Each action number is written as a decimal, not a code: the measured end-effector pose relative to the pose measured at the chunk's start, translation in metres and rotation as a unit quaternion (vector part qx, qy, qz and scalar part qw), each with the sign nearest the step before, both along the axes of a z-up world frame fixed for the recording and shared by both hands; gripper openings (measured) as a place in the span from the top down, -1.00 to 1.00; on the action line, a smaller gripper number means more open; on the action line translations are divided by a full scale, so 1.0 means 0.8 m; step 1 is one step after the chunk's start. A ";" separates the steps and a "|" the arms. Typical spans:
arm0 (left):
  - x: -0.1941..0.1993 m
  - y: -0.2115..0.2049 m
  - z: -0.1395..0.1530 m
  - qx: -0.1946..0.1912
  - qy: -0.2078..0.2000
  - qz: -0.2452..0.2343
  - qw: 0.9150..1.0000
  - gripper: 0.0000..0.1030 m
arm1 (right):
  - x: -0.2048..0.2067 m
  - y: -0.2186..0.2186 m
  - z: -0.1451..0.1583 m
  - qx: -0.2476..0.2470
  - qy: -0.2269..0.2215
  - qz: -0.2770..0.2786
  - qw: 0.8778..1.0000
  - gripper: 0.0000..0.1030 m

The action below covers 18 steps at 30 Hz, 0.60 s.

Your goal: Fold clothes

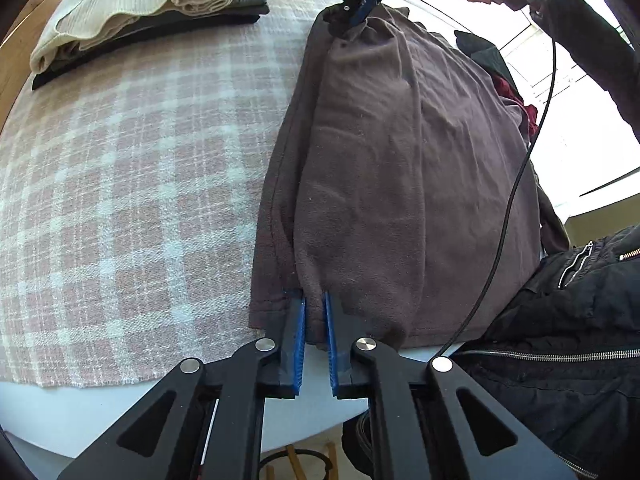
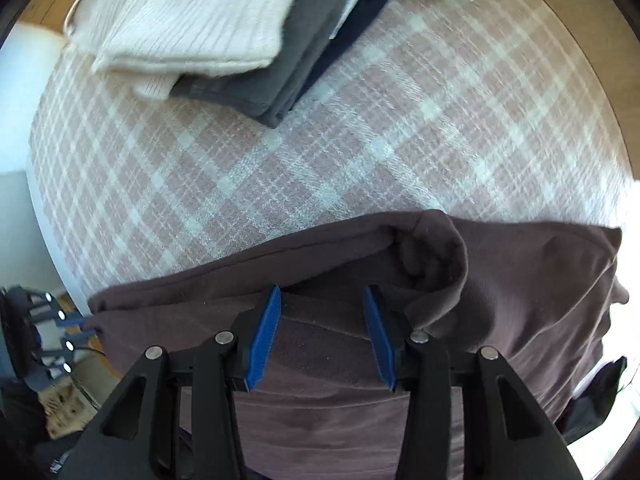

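Two tools work one brown garment [image 1: 400, 168] draped over the near edge of your plaid-covered surface [image 1: 120, 200]. Your left tool [image 1: 314, 300] pinches its hem corner; your right tool [image 2: 322, 300] stands spread above a fold. Folded clothes [image 2: 224, 32] sit well apart.

Pink-and-white plaid cloth [image 1: 120, 184] covers my white table [image 1: 120, 408]. Black cable [image 1: 516, 184] hangs in front of my black zippered jacket [image 1: 568, 320]. Bright window [image 1: 576, 92] glares at right. Wooden stool legs [image 1: 296, 460] show below table edge. Cardboard box [image 2: 68, 404] sits on floor, seen from right wrist view.
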<state>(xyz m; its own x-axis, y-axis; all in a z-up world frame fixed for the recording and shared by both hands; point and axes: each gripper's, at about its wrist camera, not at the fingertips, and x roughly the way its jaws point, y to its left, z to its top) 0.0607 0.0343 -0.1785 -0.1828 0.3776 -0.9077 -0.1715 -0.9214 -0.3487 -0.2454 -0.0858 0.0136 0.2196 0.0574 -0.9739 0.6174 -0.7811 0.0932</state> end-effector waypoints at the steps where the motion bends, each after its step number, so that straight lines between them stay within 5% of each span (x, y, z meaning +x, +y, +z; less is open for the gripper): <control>1: 0.002 0.003 0.003 0.001 0.004 -0.004 1.000 0.84 | -0.003 0.001 0.007 0.000 0.012 -0.003 1.000 0.17; 4: 0.004 0.006 0.004 -0.004 0.005 -0.005 1.000 0.84 | 0.018 -0.016 0.037 0.007 0.088 0.113 0.990 0.17; 9: -0.001 0.003 -0.002 -0.012 -0.003 0.000 1.000 0.84 | 0.087 -0.024 0.044 0.026 0.132 0.385 0.913 0.17; 15: -0.003 0.008 -0.002 -0.014 -0.004 0.004 1.000 0.84 | 0.097 -0.024 0.013 0.035 0.098 0.439 0.892 0.19; 17: -0.002 0.006 -0.002 -0.008 -0.005 0.011 1.000 0.84 | 0.100 -0.024 0.003 0.037 0.086 0.457 0.884 0.91; 18: -0.001 0.006 -0.001 -0.006 -0.005 0.014 1.000 0.84 | 0.101 -0.025 0.001 0.037 0.083 0.460 0.883 0.91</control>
